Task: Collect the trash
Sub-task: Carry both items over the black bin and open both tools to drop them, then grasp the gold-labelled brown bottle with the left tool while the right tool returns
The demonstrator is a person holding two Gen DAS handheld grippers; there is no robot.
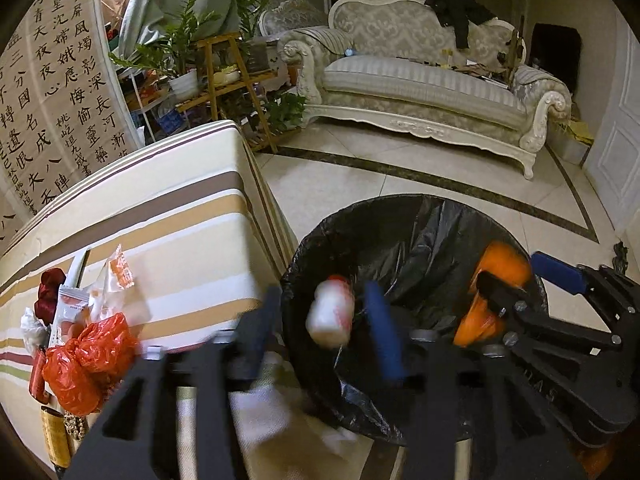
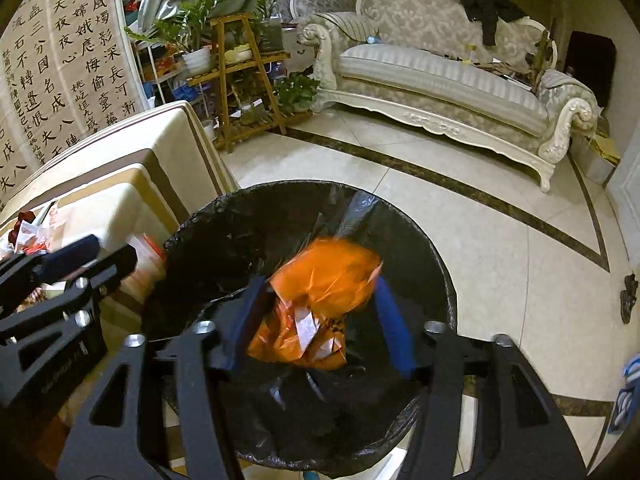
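Observation:
A bin lined with a black bag stands on the floor beside the striped table. My left gripper is open over the bin's left rim; a small white bottle with a red cap is blurred between its fingers, touching neither. My right gripper is open over the bin, with an orange plastic bag loose between its blue fingers. More trash lies on the table: a red plastic bag, clear snack wrappers and a dark red item.
The striped tablecloth table is left of the bin. A plant stand, a calligraphy screen and a white sofa stand behind. Tiled floor lies right of the bin.

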